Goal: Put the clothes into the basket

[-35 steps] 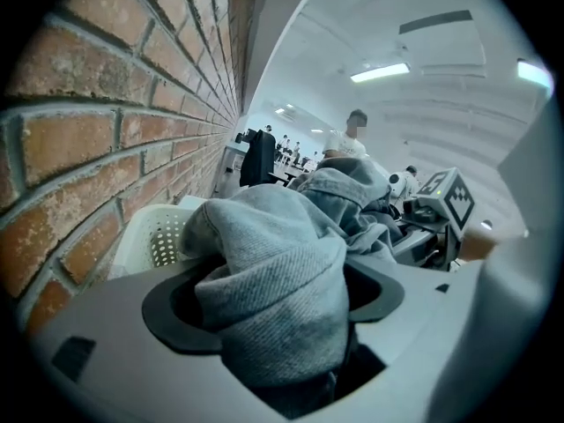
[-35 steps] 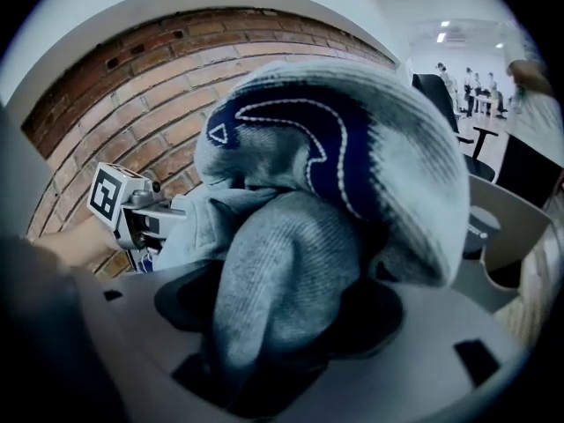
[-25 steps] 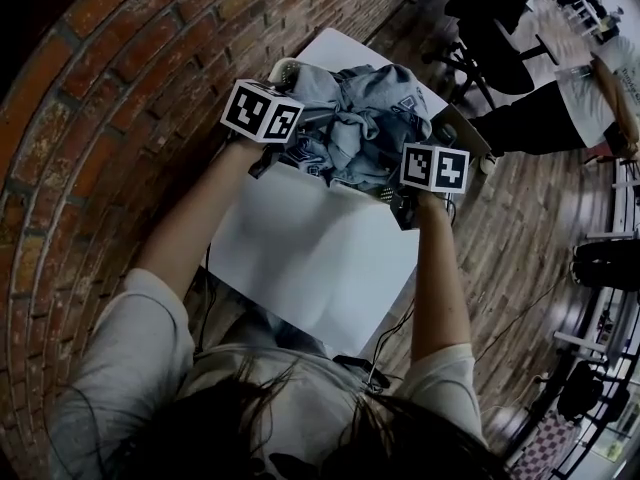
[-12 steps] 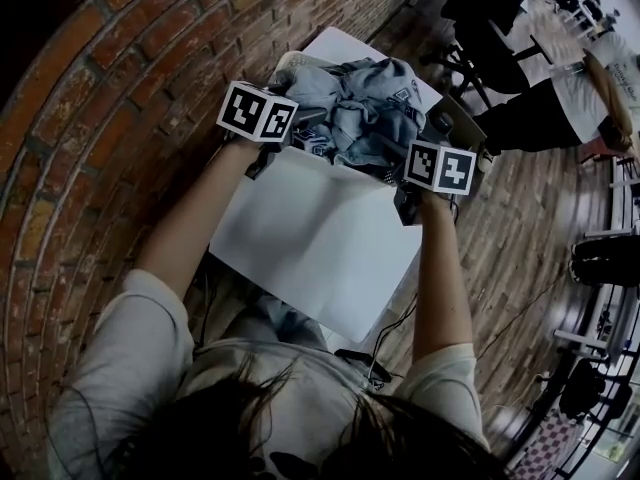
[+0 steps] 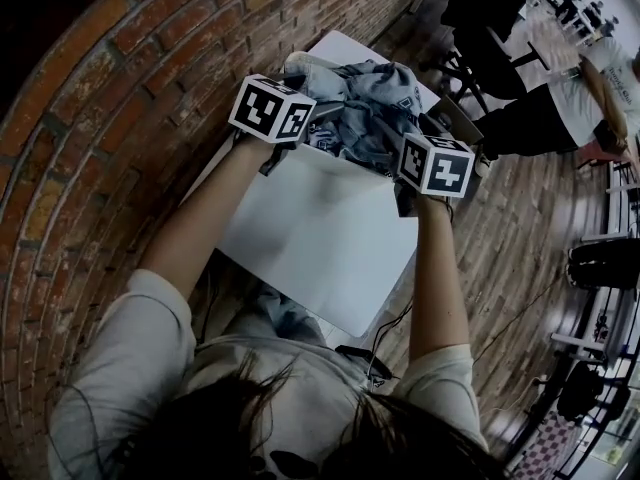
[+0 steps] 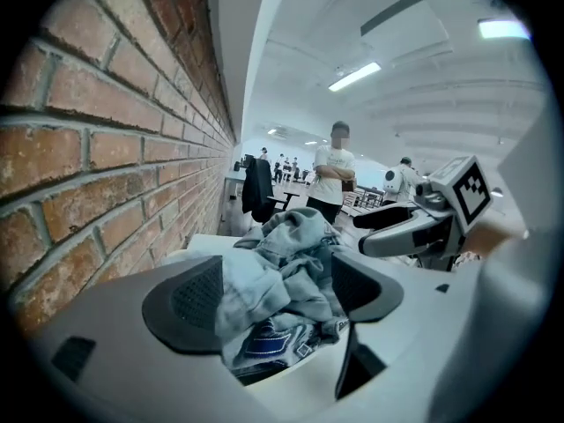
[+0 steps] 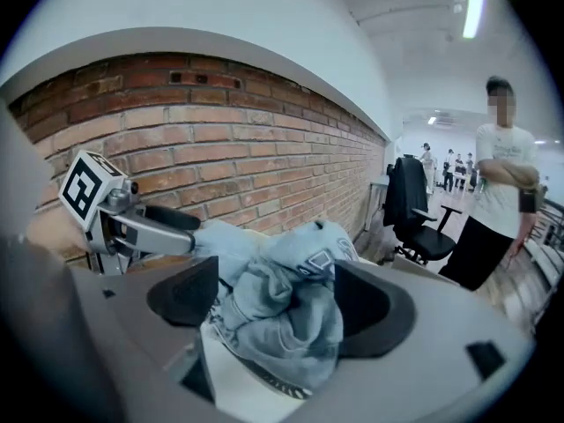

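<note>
A bundle of grey-blue clothes [image 5: 365,103] is bunched at the far end of the white table [image 5: 320,238], over a pale rim [image 5: 297,61] that may be the basket. My left gripper [image 5: 315,136] holds the bundle's left side. In the left gripper view the clothes [image 6: 282,267] fill the gap between both pads of the left gripper [image 6: 278,293]. My right gripper [image 5: 398,156] holds the right side, and its view shows the clothes [image 7: 286,311] bulging between the pads of the right gripper [image 7: 278,307]. Each gripper sees the other across the bundle.
A brick wall [image 5: 100,118] runs close along the table's left side. A brownish box edge [image 5: 455,118] sits just right of the clothes. A black office chair [image 5: 490,23] and a standing person [image 5: 560,108] are beyond, on the wooden floor.
The bundle has been drawn in tighter and sits slightly farther away and higher in view. Both grippers stay on it with hardly any shift.
</note>
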Tool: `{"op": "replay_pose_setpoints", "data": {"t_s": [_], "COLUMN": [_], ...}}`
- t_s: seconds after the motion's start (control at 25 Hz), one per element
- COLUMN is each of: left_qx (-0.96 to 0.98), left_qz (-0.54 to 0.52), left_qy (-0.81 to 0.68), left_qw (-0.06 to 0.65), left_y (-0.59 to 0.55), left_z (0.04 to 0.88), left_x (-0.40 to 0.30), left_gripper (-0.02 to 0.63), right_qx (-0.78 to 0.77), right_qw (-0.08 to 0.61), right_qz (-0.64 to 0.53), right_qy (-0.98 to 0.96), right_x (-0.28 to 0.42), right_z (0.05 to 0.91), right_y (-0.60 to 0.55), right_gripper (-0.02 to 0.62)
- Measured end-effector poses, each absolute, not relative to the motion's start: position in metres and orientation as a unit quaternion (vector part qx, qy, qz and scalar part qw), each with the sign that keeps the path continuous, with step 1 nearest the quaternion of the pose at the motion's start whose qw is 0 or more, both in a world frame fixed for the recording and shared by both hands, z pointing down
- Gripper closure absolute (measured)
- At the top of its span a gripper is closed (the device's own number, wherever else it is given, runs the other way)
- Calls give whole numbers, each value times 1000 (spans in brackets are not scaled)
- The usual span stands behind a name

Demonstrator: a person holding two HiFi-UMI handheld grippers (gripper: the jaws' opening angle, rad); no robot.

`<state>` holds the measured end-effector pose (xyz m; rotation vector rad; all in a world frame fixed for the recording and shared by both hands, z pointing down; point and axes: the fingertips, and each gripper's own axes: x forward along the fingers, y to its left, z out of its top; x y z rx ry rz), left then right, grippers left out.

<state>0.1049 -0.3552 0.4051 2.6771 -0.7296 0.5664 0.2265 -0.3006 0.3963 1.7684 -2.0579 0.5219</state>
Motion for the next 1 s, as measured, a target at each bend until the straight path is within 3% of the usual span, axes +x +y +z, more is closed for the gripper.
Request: {"op": "replay_pose_setpoints", "data": {"t_s": [0.28,0.6,0.68,0.8,1.0], "left_qx": [942,936,938,941,944], "left_qz": [175,171,173,163,135], "left_qy": [-258,-262,-251,-242,-255], "left_qw": [128,161,167,173,162], "left_y": [-345,-340,-334,-325,-312], "left_z": [380,401,407,410,405], "left_x": [116,128,131,135,131], "left_gripper": [230,233,252,414,535], "right_qx": [618,639,642,647,648], "right_qw": [161,109,106,96,73], "right_qz": [189,210,207,200,193], "right_qy": [-746,-732,-731,-729,-733], "right_x": [204,205,205,204,195], "right_z": [394,405,407,407,406], "right_y": [-306,-311,-309,-304,-293], "right_gripper": [199,217,273,391,569]}}
